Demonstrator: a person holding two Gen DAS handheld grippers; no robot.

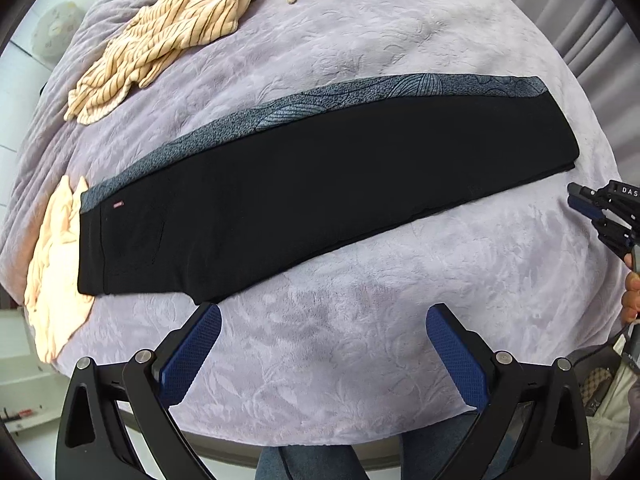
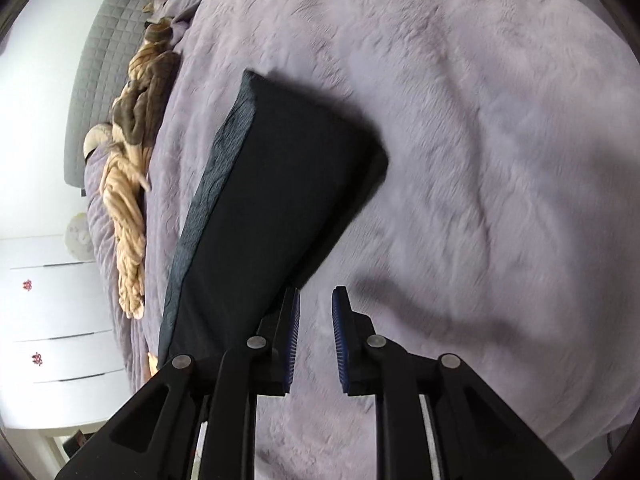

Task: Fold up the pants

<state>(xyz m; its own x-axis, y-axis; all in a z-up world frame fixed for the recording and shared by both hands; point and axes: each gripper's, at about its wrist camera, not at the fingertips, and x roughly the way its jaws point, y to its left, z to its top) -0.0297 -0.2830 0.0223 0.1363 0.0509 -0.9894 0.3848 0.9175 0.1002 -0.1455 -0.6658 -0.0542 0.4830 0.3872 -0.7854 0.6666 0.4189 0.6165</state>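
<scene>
Black pants (image 1: 304,184) with a grey patterned side stripe lie flat on the lilac bed cover, folded lengthwise, waistband at the left, leg ends at the right. My left gripper (image 1: 324,320) is open and empty, just in front of the pants' near edge. My right gripper (image 1: 576,196) shows at the right edge of the left wrist view, near the leg ends. In the right wrist view the right gripper (image 2: 316,300) is open a little with nothing between the pads, next to the pants (image 2: 280,200).
A striped cream garment (image 1: 168,36) lies crumpled at the back left of the bed. A peach cloth (image 1: 52,264) lies by the waistband at the left edge. The lilac fleece cover (image 1: 360,340) spreads all around. A white drawer unit (image 2: 52,320) stands beside the bed.
</scene>
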